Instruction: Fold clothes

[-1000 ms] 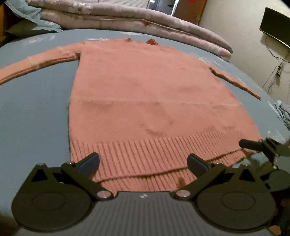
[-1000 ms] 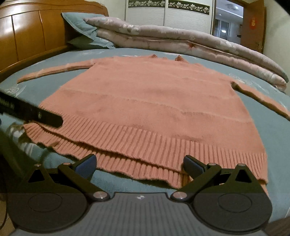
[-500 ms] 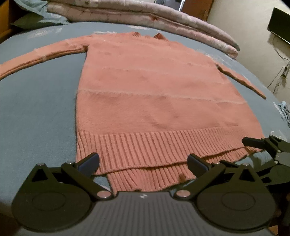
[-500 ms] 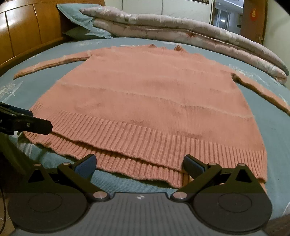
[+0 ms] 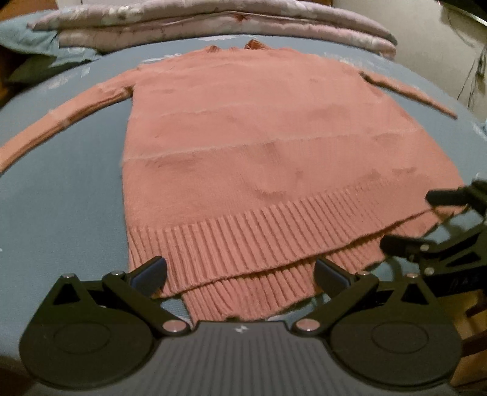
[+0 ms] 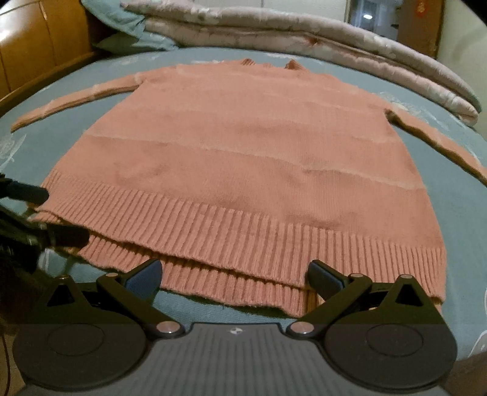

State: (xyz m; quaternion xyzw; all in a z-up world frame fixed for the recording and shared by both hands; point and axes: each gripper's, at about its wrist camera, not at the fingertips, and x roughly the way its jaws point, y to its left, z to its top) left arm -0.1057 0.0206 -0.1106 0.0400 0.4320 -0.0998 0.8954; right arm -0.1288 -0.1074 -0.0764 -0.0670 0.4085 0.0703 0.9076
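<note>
A salmon-pink knitted sweater (image 5: 274,146) lies spread flat on a bed (image 5: 61,189) covered in a blue-grey sheet, its ribbed hem (image 5: 243,243) toward the near edge and its collar at the far end. Both sleeves stretch outward: the left sleeve (image 5: 61,121) runs out to the left side of the sheet and the right sleeve (image 6: 438,137) to the right. At the hem the top layer sits slightly back from the under layer, so a second ribbed band shows just below it.

The left gripper (image 5: 240,275) hovers at the near edge over the left part of the hem, its fingers spread wide and holding nothing. The right gripper (image 6: 234,274) is at the near edge over the right part of the hem, likewise spread apart and empty; its dark fingers also show at the right rim of the left wrist view, near the hem's right corner.

Along the far side of the bed lies a folded pinkish quilt (image 6: 304,39), with a blue-green pillow (image 6: 121,18) to its left. A wooden headboard (image 6: 36,45) stands at the far left.
</note>
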